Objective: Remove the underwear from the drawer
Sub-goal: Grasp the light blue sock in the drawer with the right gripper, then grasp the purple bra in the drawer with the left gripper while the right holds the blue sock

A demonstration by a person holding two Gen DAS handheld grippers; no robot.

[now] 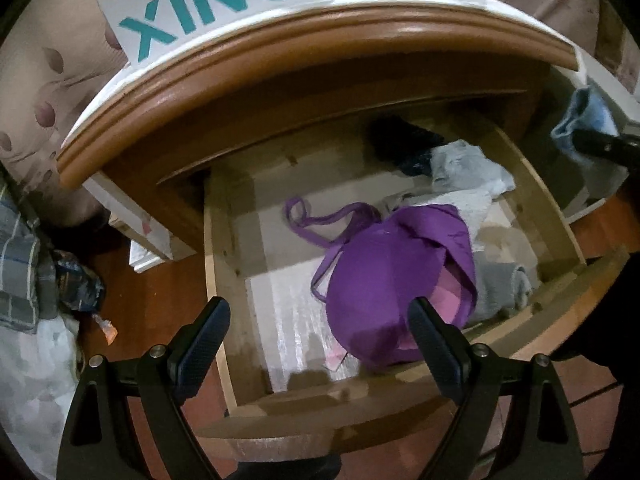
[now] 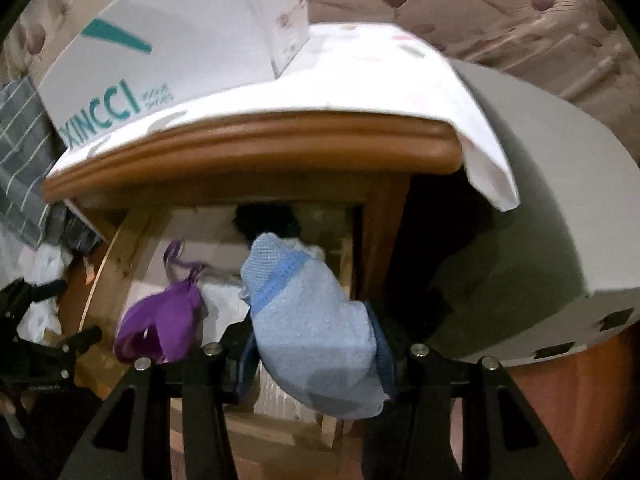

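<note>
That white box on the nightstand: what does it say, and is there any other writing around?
"XINCCI": big teal letters on the white box.
"VOGUE SHOES": small grey print beside the brand; blurred, so this is a likely reading only.
Faint dark lettering at the top left of the right wrist view: too blurred to read.
Nothing else carries readable text.

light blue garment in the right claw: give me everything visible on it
The light blue garment is soft, terry-like knit with a darker blue ribbed band and a mesh-textured upper part. It is bunched up, clamped between the right claw's fingers and lifted clear above the open drawer. In the left wrist view it shows at the far right edge. Nothing else visibly touches it.
</note>
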